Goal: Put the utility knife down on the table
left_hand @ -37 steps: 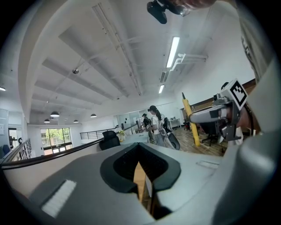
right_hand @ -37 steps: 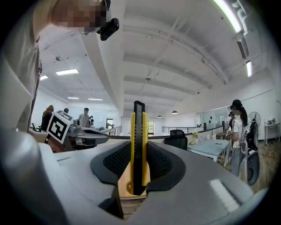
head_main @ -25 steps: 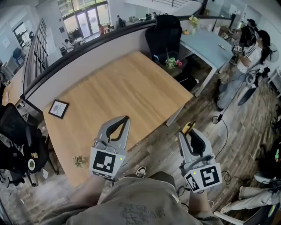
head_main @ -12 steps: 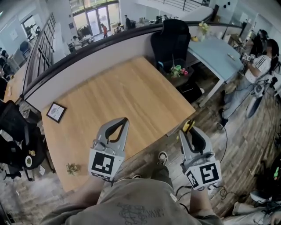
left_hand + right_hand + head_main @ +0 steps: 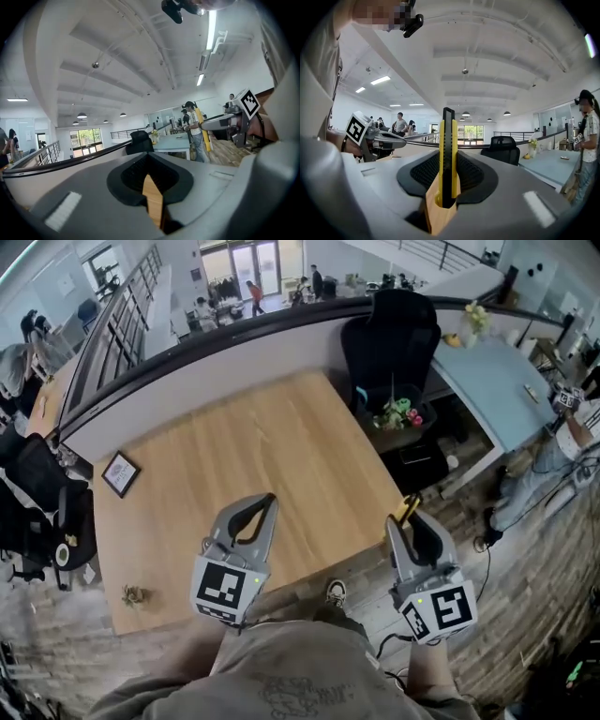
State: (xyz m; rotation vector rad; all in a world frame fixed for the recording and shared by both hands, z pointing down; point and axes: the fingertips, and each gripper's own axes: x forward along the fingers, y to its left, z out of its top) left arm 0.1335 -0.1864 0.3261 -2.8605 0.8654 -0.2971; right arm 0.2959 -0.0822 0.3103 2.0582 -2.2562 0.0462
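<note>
The wooden table (image 5: pixel 262 446) spreads ahead of and below both grippers. The left gripper (image 5: pixel 261 504) hovers over the table's near edge, jaws pressed together with nothing between them. The right gripper (image 5: pixel 409 526), just off the table's near corner, is clamped on the yellow utility knife (image 5: pixel 447 154), which juts forward past its jaw tips.
</note>
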